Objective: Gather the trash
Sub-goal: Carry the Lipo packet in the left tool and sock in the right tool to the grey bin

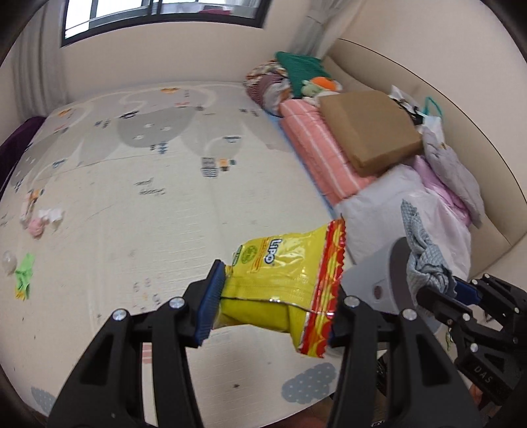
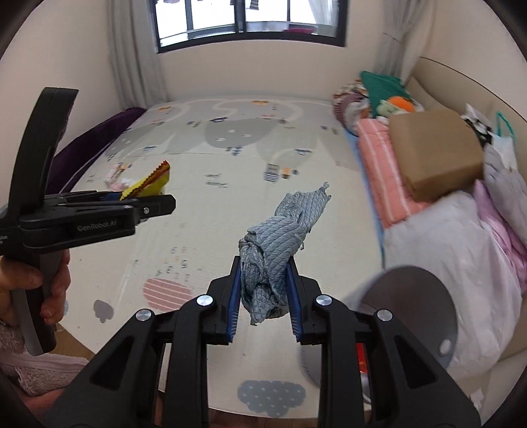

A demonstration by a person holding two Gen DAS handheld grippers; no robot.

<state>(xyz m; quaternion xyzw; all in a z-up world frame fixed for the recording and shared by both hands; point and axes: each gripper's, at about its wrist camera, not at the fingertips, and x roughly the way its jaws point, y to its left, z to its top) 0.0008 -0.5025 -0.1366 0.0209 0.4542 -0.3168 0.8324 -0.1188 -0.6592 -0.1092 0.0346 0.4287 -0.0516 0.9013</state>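
Above a cream play mat (image 1: 131, 204) printed with grey shapes and small vehicles, under a dark-framed window (image 2: 250, 23) with pale curtains, two handheld grippers hang side by side. Left gripper (image 1: 273, 296) has its fingers clamped on a yellow and red snack bag (image 1: 286, 263) marked "LiPO"; its body reads "GenRobot.AI" in the right wrist view. Right gripper (image 2: 263, 296) pinches a crumpled grey-blue cloth (image 2: 276, 237); "DAS" shows on its side. Folded pink striped bedding (image 1: 316, 148), a brown cardboard box (image 1: 369, 128) and white bags (image 1: 438, 237) line the cream wall at right. Small scraps (image 1: 36, 224), one green (image 1: 24, 273), lie on the mat's far left. A grey bin's lid (image 2: 411, 296) sits near the right gripper.
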